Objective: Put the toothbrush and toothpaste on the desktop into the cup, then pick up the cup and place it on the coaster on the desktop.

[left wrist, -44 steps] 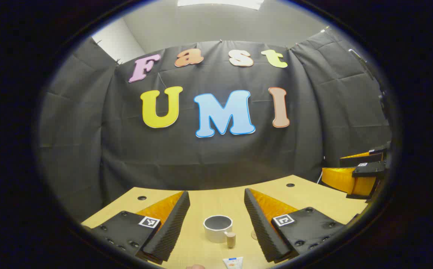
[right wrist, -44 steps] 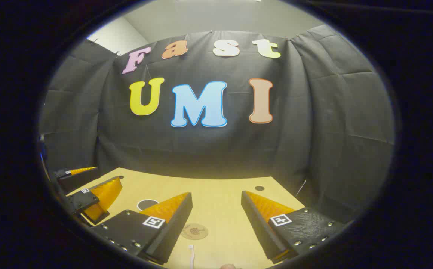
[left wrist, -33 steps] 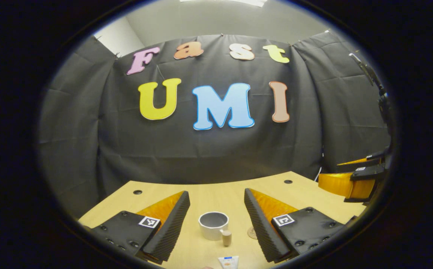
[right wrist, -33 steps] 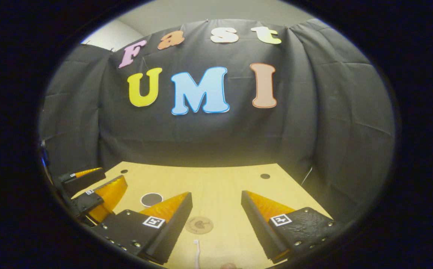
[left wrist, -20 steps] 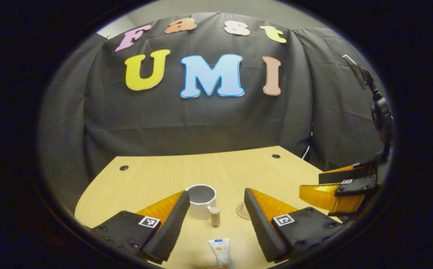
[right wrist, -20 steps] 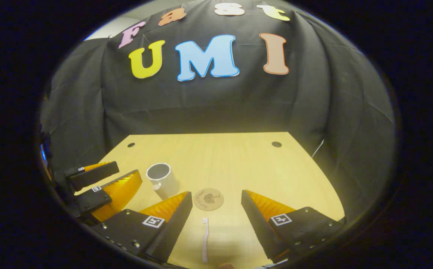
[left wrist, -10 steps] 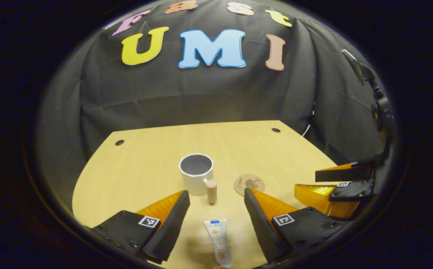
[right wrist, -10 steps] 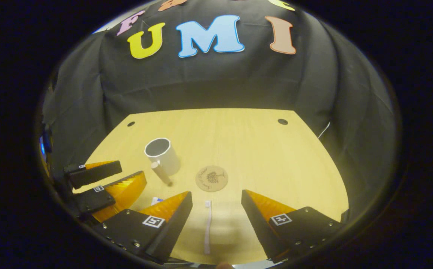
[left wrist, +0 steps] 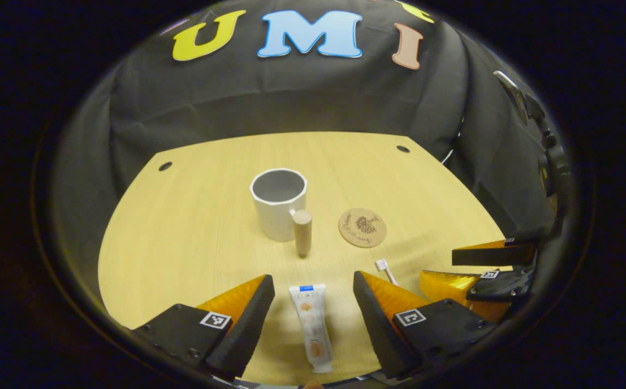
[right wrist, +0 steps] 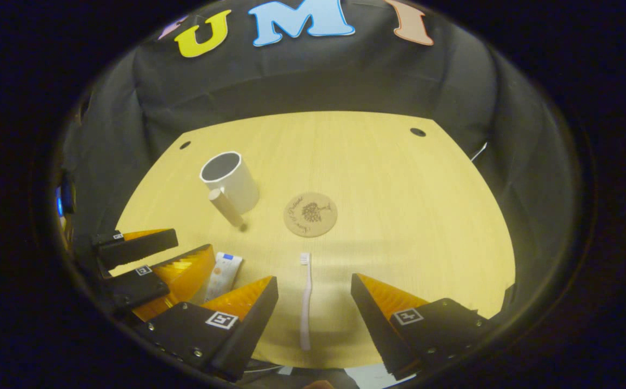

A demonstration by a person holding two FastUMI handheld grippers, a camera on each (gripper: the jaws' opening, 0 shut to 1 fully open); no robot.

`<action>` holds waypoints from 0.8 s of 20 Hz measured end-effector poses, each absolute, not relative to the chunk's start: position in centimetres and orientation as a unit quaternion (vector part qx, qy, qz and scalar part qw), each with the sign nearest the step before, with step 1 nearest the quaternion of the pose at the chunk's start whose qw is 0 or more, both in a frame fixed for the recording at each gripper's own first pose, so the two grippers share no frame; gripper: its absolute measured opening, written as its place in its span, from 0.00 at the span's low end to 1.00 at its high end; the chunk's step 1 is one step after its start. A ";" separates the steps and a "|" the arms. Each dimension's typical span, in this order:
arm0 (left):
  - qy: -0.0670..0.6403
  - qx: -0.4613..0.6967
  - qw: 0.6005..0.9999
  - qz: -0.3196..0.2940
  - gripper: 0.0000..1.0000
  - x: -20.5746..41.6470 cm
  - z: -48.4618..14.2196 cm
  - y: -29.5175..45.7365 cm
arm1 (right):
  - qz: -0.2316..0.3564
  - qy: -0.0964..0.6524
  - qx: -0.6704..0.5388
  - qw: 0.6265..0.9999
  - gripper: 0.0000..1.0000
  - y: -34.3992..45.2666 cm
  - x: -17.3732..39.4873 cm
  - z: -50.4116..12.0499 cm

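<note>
A white cup (left wrist: 278, 202) with a wooden handle (left wrist: 302, 232) stands upright mid-desk, also seen as the cup (right wrist: 230, 181) in the right gripper view. A round cork coaster (left wrist: 362, 227) lies to its right; the same coaster (right wrist: 310, 214) sits apart from the cup. The toothpaste tube (left wrist: 311, 327) lies flat between the fingers of my open left gripper (left wrist: 313, 283), which hovers above it. The white toothbrush (right wrist: 305, 300) lies flat between the fingers of my open right gripper (right wrist: 313, 283). The toothbrush head (left wrist: 382, 265) peeks out beside the left gripper's right finger. Neither gripper holds anything.
The light wooden desk (left wrist: 183, 232) has a curved front edge and small dark holes (left wrist: 165, 166) near its back corners. Black cloth hangs close behind it. The right gripper (left wrist: 486, 270) shows at the right of the left gripper view; the left gripper (right wrist: 145, 265) shows at the left of the right gripper view.
Both gripper views have tilted down from the wall toward the desk. The toothpaste and toothbrush have come fully between the fingers. Nothing on the desk has moved.
</note>
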State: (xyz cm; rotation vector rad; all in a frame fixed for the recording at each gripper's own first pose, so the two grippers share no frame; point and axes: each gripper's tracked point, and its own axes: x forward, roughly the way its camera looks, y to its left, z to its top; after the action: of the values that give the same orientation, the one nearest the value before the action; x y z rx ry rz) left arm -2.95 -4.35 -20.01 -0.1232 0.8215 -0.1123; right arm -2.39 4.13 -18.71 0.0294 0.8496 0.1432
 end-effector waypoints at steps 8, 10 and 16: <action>0.477 -0.070 0.875 -0.049 0.94 -4.5 -24.0 -3.7 | 0.071 0.484 0.018 0.872 0.89 5.1 -3.3 -22.4; 0.497 -0.074 0.863 -0.050 0.95 -4.8 -24.9 -3.7 | 0.072 0.500 0.019 0.863 0.89 5.4 -3.3 -23.2; 0.563 -0.090 0.820 -0.055 0.96 -6.5 -26.8 -3.9 | 0.073 0.546 0.030 0.834 0.89 6.4 -3.7 -25.6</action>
State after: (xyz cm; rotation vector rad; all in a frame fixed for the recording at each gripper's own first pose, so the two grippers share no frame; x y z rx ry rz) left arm -6.46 -3.91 -26.79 -0.1918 1.1991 -0.1174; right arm -3.67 6.45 -25.62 0.0632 1.1579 0.1545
